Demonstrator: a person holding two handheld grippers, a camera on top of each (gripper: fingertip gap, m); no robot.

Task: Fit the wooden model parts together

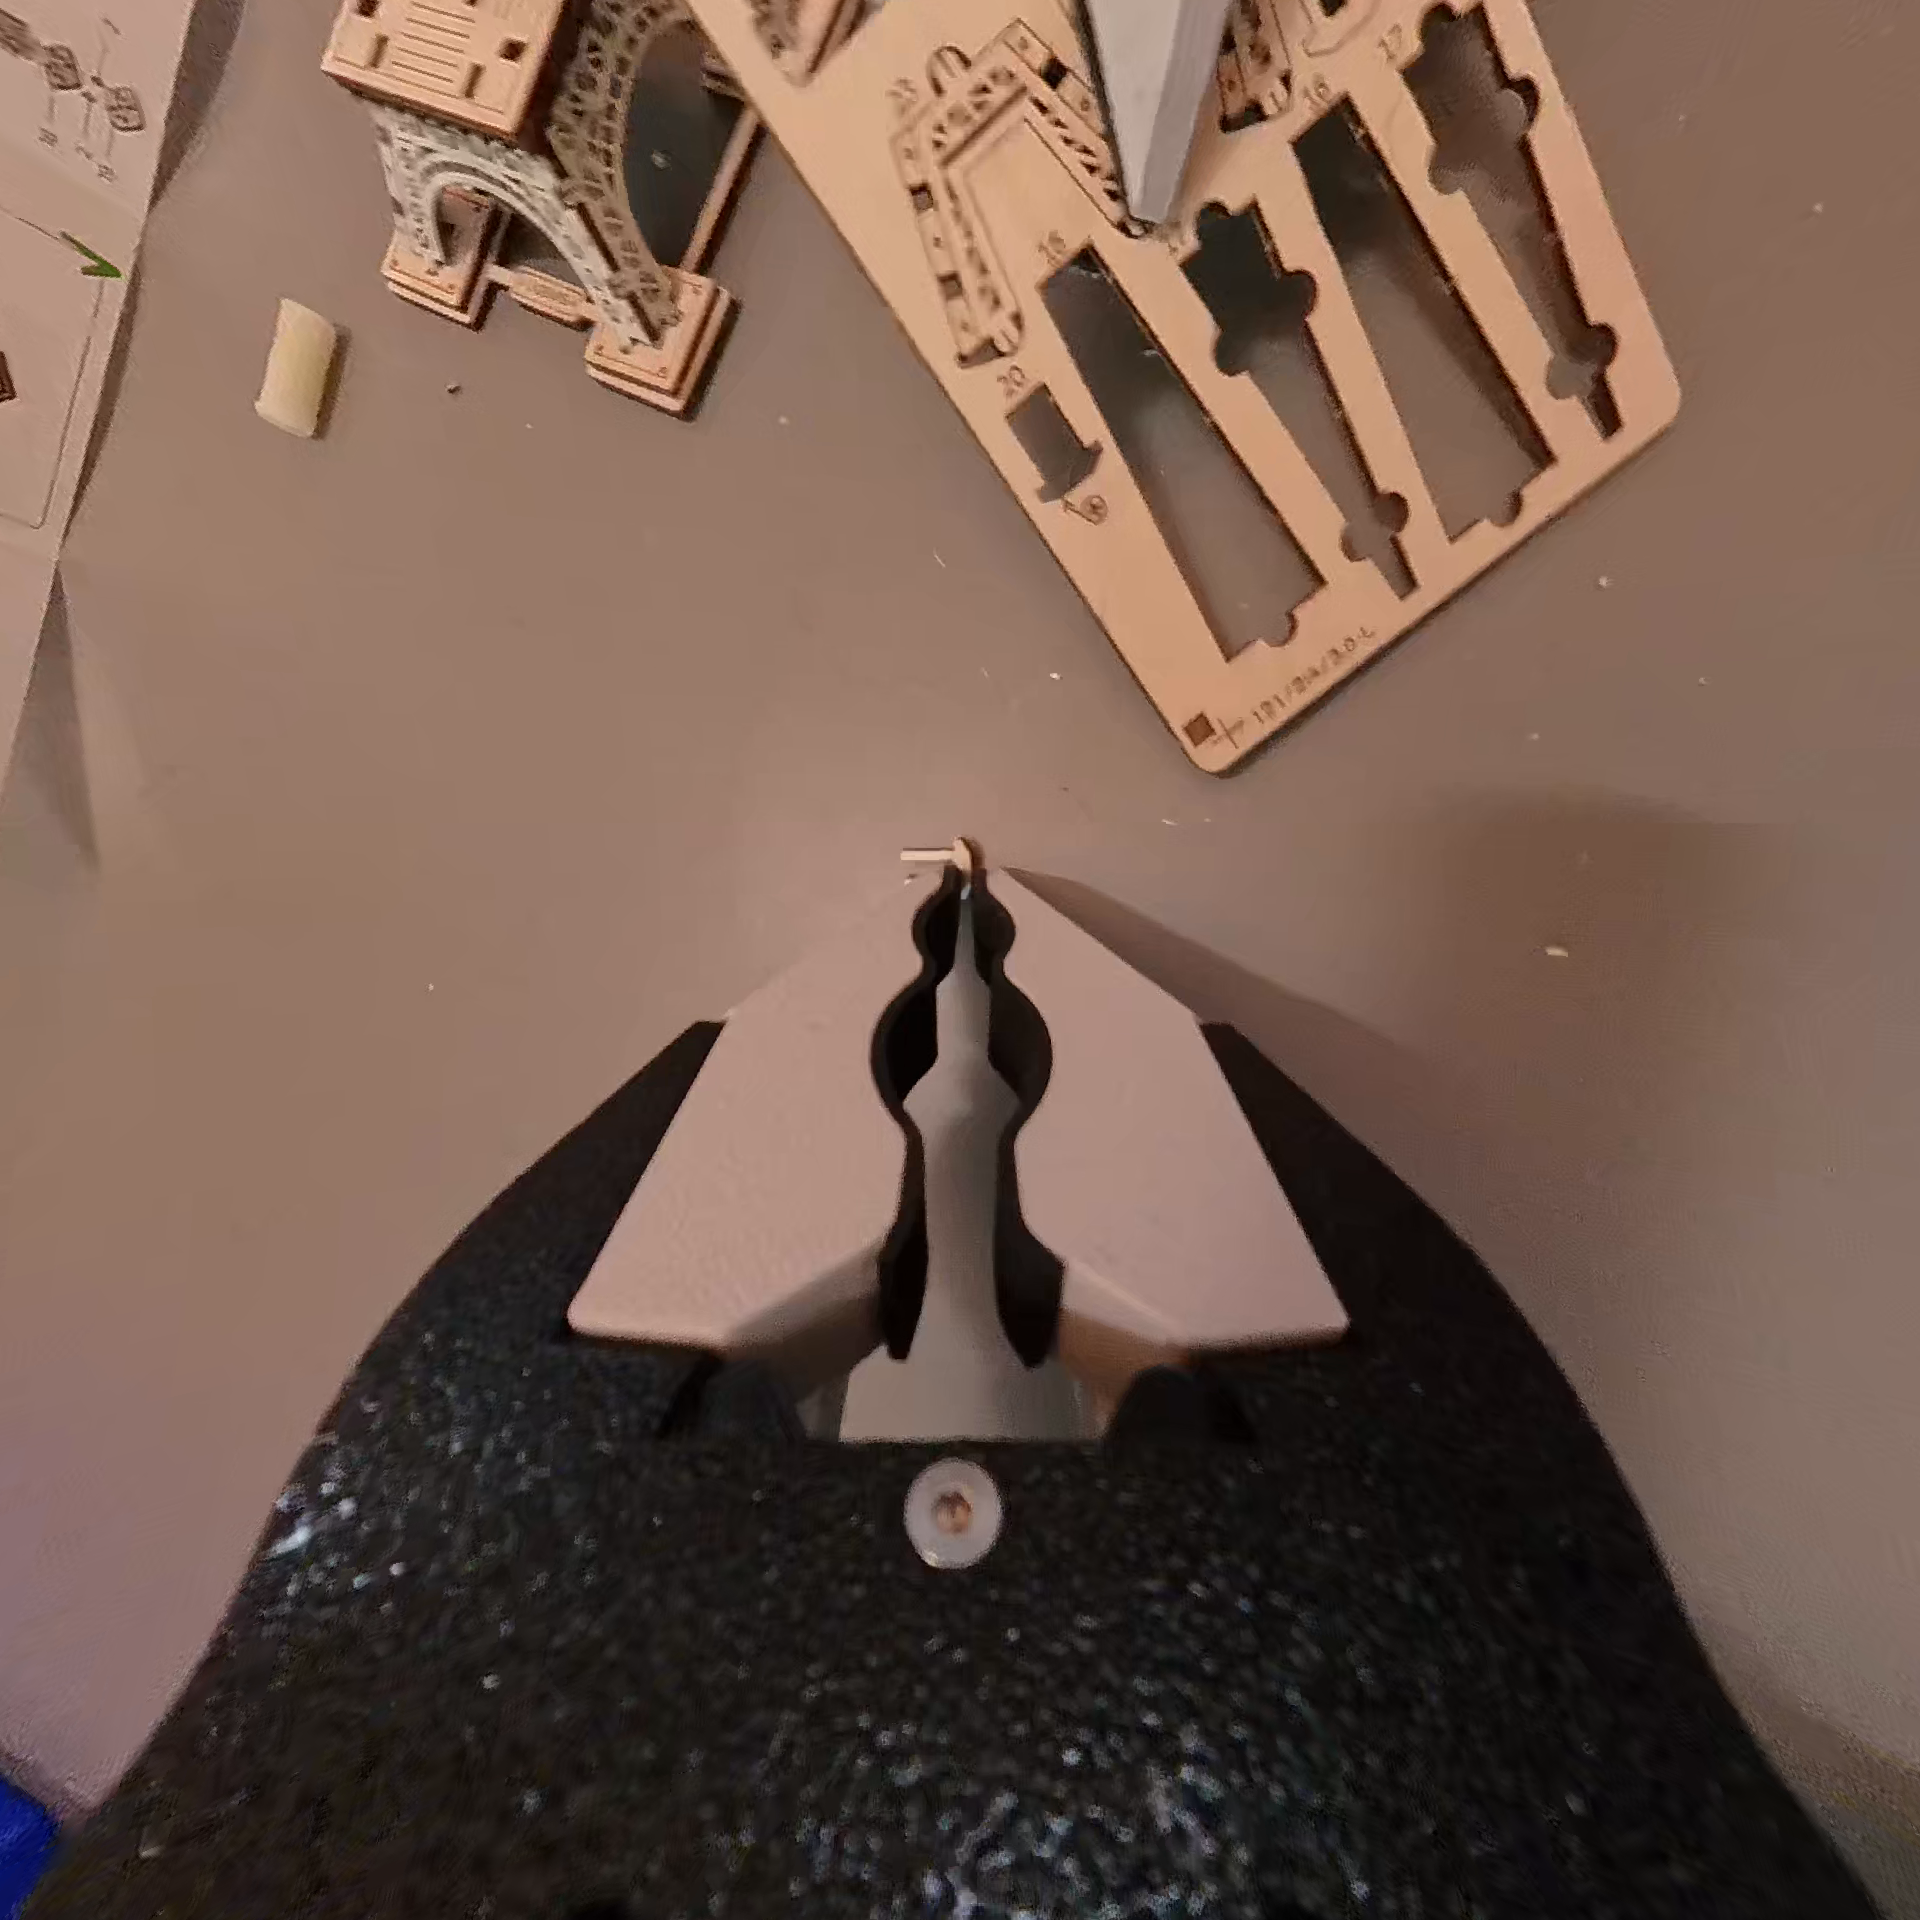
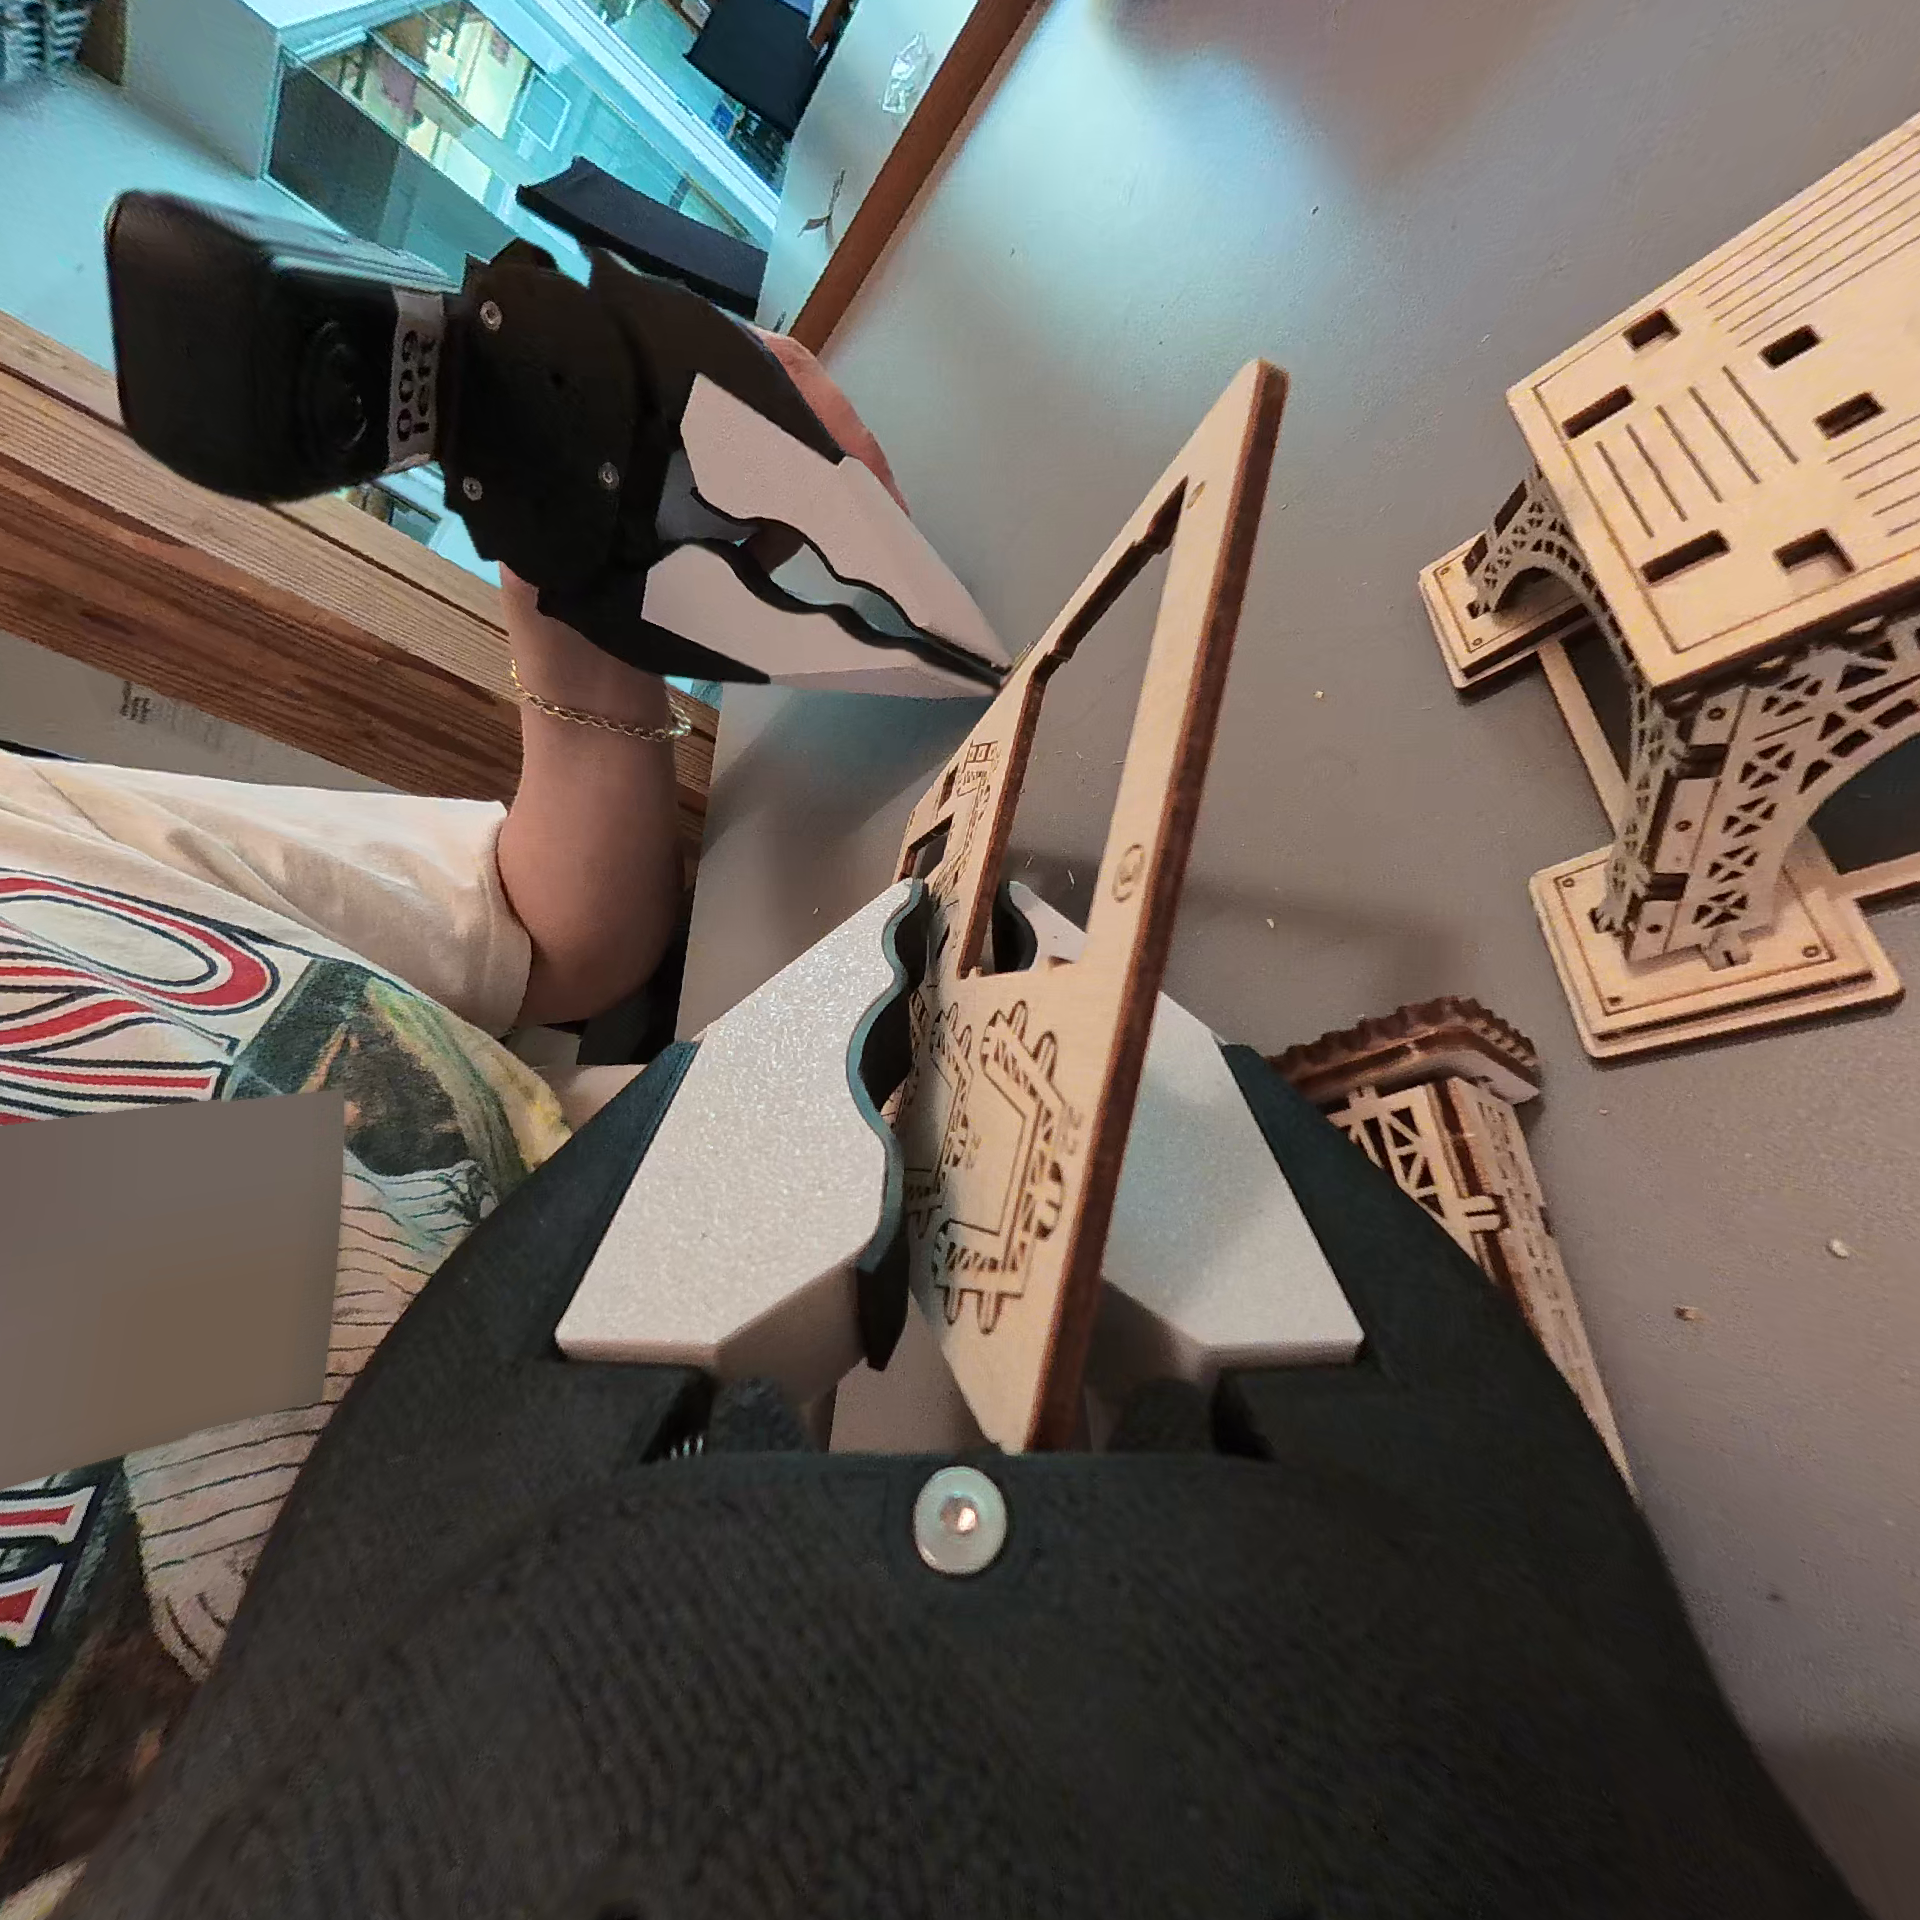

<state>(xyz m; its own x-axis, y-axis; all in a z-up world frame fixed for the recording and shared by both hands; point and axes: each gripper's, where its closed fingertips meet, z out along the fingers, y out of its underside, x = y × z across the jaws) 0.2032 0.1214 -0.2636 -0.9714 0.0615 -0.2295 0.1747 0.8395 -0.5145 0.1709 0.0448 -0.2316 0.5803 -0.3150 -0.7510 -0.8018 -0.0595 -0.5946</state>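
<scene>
Sheet (image 2: pixel 1049 1039) of wooden parts stands clamped between the right gripper (image 2: pixel 966 914) jaws, edge up, the left gripper (image 2: pixel 997 670) nipping its far edge. Better to brace the sheet and ease the part out gently. From the left view, those jaws (image 1: pixel 961 883) look nearly closed on a tiny sliver (image 1: pixel 935 854); another sheet (image 1: pixel 1299 416) and the tower (image 1: pixel 561 197) lie beyond.
</scene>
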